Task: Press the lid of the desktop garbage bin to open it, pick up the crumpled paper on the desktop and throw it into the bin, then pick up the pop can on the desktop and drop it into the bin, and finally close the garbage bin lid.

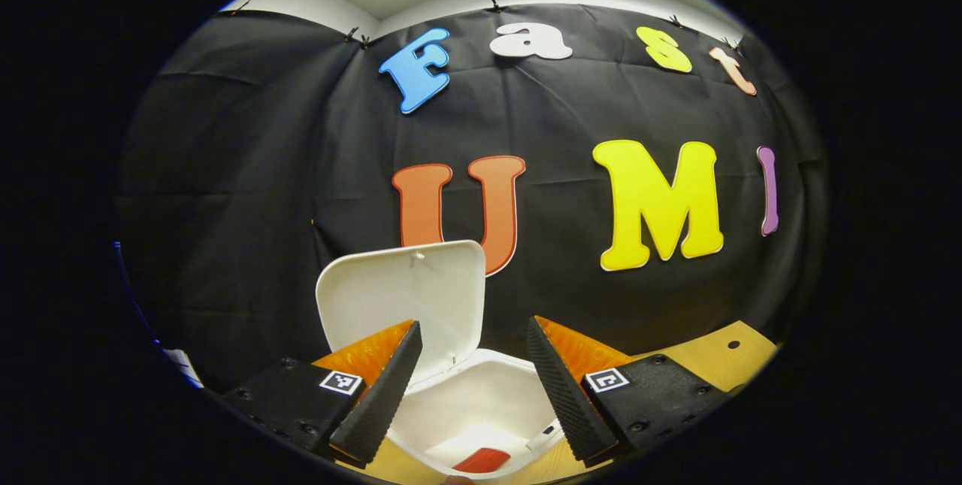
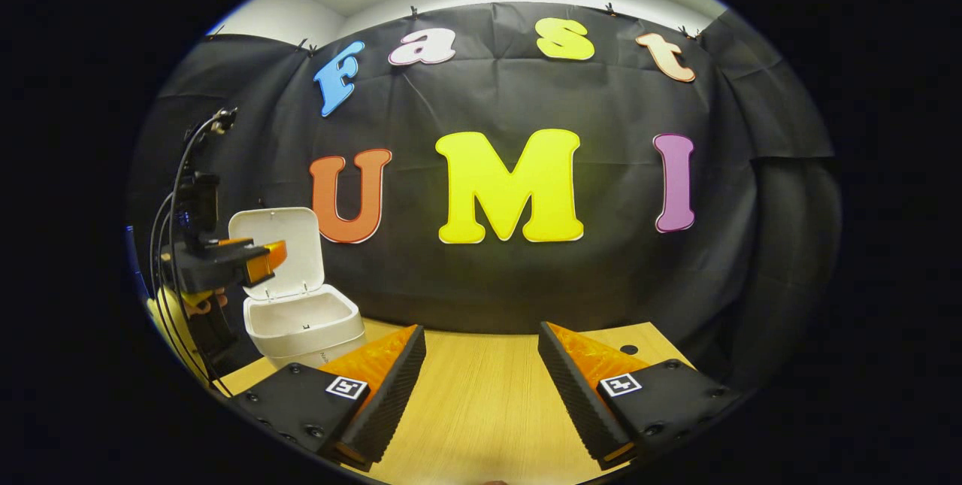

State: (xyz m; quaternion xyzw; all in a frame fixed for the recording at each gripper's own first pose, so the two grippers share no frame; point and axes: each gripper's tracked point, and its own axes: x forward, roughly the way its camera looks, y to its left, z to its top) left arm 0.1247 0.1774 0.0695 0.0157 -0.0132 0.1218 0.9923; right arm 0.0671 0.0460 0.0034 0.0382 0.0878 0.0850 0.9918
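White plastic makes up the garbage bin [image 1: 481,402], which stands on a pale wooden desktop [image 2: 481,402] with its lid [image 1: 402,297] swung up and standing nearly upright at the back, in front of the black cloth wall. In the left gripper view the bin's open mouth lies directly below and between the fingers, and a red thing [image 1: 482,460] lies at the bottom inside it; it may be the pop can, but too little of it shows to be sure. A small dark mark shows on the inner wall near the right finger.

In the right gripper view the same bin [image 2: 304,327] sits at the far left of the desktop, lid [image 2: 274,248] raised. A round dark hole [image 2: 629,350] is cut in the wood at the far right corner. Nothing stands between this gripper and the bare wood ahead of it.

Left gripper [image 1: 472,387]: its fingers are spread wide over the bin opening, with nothing between them and touching nothing. From the right gripper view it [image 2: 255,259] hangs above the bin, close in front of the raised lid, with black cables [image 2: 176,192] rising from it and part of a hand [image 2: 201,303] beneath.

Right gripper [image 2: 481,387]: fingers likewise wide apart, holding nothing, poised above the desktop well to the right of the bin.
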